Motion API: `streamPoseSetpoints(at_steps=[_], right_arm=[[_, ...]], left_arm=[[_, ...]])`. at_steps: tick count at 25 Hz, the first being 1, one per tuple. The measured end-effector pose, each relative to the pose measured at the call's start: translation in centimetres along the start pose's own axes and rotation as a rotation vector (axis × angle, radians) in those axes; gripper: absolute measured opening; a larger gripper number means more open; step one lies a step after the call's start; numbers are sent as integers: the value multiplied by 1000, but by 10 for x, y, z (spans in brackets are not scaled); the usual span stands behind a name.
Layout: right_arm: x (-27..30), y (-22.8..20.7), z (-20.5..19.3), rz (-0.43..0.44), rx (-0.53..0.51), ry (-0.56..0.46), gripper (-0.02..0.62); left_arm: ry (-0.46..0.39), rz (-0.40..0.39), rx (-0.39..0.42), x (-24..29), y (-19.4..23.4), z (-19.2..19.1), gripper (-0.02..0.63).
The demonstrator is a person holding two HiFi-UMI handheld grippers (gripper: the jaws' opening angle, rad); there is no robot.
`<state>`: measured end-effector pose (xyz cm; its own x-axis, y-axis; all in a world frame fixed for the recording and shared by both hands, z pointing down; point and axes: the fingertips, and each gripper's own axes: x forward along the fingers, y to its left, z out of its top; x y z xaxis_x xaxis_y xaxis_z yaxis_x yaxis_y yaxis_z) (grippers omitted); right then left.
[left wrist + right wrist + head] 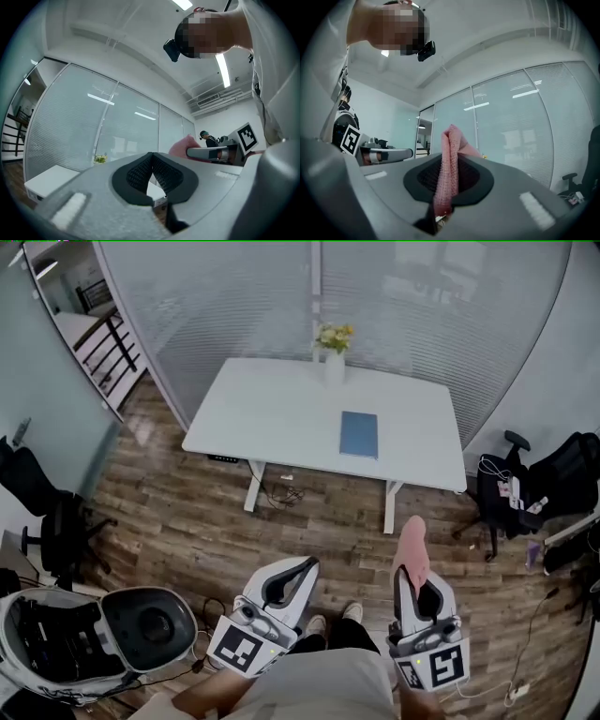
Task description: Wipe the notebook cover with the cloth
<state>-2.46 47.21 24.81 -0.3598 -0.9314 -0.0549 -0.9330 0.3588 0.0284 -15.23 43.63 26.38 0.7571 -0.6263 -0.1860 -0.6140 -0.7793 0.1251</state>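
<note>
Lying on the white table [281, 413], the blue notebook [359, 434] runs lengthwise toward the table's far edge; only the head view shows it. Right gripper [448, 174] clamps the pink cloth [450, 154]; left gripper [152, 171] jaws meet, empty.

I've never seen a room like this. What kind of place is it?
Probably an office: a white desk with a blue notebook on it, a black swivel chair, and glass partition walls behind.

Grey-white tools [298, 568] [413, 579] — black-and-white marker cubes [239, 650] [442, 667]
</note>
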Motion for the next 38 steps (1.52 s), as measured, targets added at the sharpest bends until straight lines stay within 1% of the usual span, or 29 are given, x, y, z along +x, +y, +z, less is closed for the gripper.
streamPoseSetpoints(at_steps=[1, 4, 6, 8, 11, 14, 19, 23, 28, 33, 38], right_arm=[[-9, 5, -4, 2, 9, -7, 32], [-48, 9, -3, 18, 43, -41, 32], [-56, 5, 0, 24, 40, -43, 32], [-51, 0, 0, 29, 29, -40, 32], [-42, -6, -1, 30, -17, -43, 31], [-31, -18, -3, 18, -56, -35, 31], [-5, -55, -4, 5, -55, -28, 31], [9, -88, -10, -3, -49, -18, 31], [27, -130, -13, 1, -44, -20, 31], [54, -174, -15, 8, -36, -17, 31], [74, -210, -18, 11, -32, -18, 31]], left_arm=[[-3, -5, 5, -8, -7, -3, 2], [-18, -20, 21, -26, -47, -3, 2], [-3, -14, 23, -25, -57, 0, 2], [-6, -7, 27, -20, -53, 2, 2], [-44, -3, 47, -11, -45, 4, 2], [-5, 4, 36, 3, -36, -7, 2], [-11, 28, 30, 47, -18, -10, 2], [-10, 23, 31, 84, -14, -15, 2], [20, 3, 45, 132, -12, -26, 2], [34, 6, 41, 184, 0, -33, 2], [53, 13, 37, 223, 11, -44, 2]])
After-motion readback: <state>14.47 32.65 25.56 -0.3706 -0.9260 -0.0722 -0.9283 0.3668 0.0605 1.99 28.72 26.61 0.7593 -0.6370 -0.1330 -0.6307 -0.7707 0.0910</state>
